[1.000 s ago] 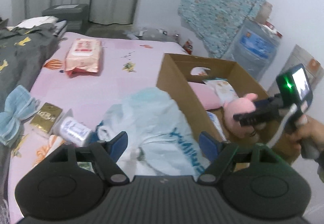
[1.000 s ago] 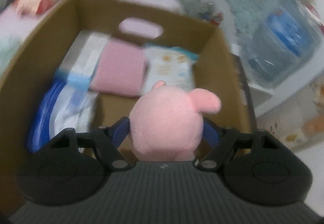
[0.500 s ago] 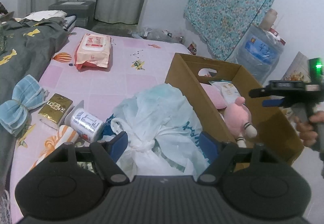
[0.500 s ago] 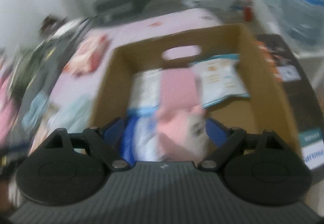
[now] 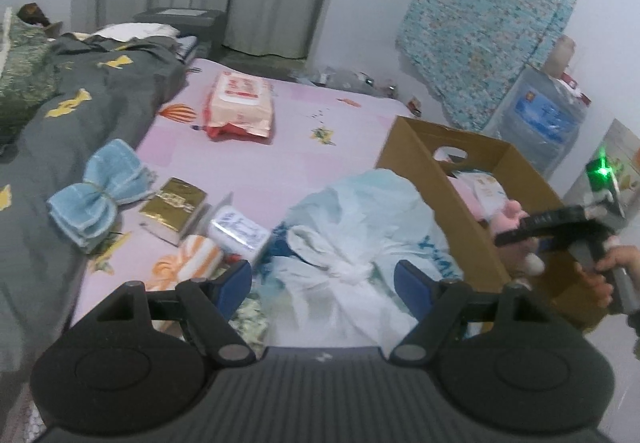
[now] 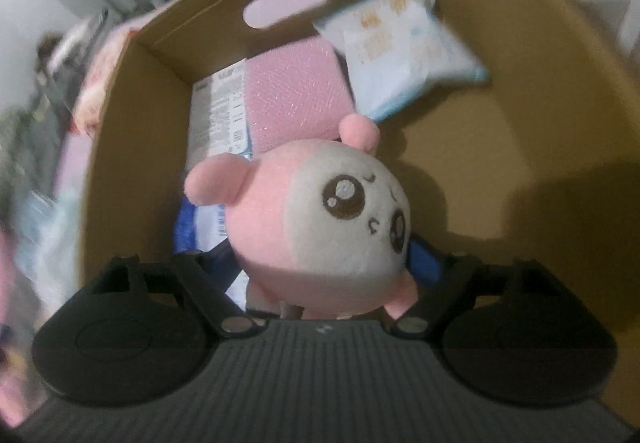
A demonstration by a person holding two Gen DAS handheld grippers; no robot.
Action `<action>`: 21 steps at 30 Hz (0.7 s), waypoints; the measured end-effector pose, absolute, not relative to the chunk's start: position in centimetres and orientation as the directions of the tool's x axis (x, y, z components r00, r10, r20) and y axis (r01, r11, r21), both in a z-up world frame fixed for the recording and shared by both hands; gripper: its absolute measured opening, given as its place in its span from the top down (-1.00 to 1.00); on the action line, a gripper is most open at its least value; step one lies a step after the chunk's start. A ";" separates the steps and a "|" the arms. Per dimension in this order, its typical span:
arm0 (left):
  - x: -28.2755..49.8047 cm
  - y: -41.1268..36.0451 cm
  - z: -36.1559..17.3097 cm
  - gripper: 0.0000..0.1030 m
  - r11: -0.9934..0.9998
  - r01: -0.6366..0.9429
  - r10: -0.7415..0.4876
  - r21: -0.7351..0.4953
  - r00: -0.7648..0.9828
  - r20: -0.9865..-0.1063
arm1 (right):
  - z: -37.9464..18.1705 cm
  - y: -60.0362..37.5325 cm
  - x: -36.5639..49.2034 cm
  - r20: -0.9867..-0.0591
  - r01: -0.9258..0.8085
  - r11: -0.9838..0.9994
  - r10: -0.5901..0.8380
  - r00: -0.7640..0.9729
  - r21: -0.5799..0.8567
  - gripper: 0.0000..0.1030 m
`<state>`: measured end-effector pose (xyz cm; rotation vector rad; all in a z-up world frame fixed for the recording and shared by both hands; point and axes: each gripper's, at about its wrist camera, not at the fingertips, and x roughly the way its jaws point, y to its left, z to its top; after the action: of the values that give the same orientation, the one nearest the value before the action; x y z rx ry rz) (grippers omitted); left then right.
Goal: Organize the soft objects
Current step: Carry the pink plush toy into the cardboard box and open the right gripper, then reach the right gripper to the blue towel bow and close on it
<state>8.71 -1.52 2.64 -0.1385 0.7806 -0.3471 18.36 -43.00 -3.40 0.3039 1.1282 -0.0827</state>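
A pink and white plush toy (image 6: pixel 320 227) stands in the cardboard box (image 6: pixel 500 147), its face toward the right wrist camera. My right gripper (image 6: pixel 320 263) is open, its blue fingers (image 6: pixel 422 263) on either side of the plush; I cannot tell if they touch it. In the left wrist view the right gripper (image 5: pixel 520 235) reaches over the box (image 5: pixel 444 179), with the plush (image 5: pixel 508 219) partly hidden behind it. My left gripper (image 5: pixel 322 279) is open and empty above a white and blue plastic bag (image 5: pixel 352 231) on the pink bed.
The box holds a pink pad (image 6: pixel 296 91), a white-blue packet (image 6: pixel 400 59) and a printed pack (image 6: pixel 218 111). On the bed lie a wipes pack (image 5: pixel 240 103), a blue cloth bow (image 5: pixel 100 191), a gold packet (image 5: pixel 174 201), a white roll (image 5: pixel 240 229) and a grey duvet (image 5: pixel 60 115).
The right gripper let go of the plush, which dropped into the box, drew back, then came in again around it. The left gripper has lifted and pulled back slightly.
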 end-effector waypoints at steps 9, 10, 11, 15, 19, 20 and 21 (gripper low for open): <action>8.6 0.1 2.1 -0.55 0.950 0.210 -0.312 -0.231 0.675 -0.668 | -3.2 -41.9 17.9 -0.919 0.147 0.981 0.061 0.390 0.127 -0.69; 8.5 0.4 2.1 -0.55 0.951 0.206 -0.307 -0.229 0.679 -0.667 | -2.7 -42.1 17.6 -0.912 0.156 0.977 0.074 0.404 0.148 -0.69; 8.5 0.6 2.1 -0.55 0.953 0.201 -0.303 -0.227 0.683 -0.665 | -2.0 -42.3 17.4 -0.904 0.161 0.973 0.085 0.419 0.166 -0.71; 8.3 1.6 2.3 -0.55 0.962 0.179 -0.272 -0.206 0.705 -0.655 | 1.1 -42.9 16.3 -0.867 0.170 0.959 0.118 0.485 0.226 -0.72; 7.8 2.6 2.5 -0.55 0.976 0.143 -0.216 -0.164 0.735 -0.642 | 4.7 -42.3 15.6 -0.805 0.140 0.940 0.182 0.565 0.310 -0.72; 7.7 2.9 2.6 -0.55 0.980 0.133 -0.199 -0.150 0.744 -0.638 | 5.5 -41.8 15.6 -0.783 0.122 0.929 0.217 0.583 0.349 -0.72; 7.7 3.2 2.7 -0.55 0.984 0.121 -0.178 -0.132 0.754 -0.632 | 6.2 -41.2 15.7 -0.759 0.099 0.915 0.259 0.598 0.390 -0.72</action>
<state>7.67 3.24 2.72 -0.0850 0.6978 -0.1636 15.66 -41.24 6.19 0.4196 0.9325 0.0956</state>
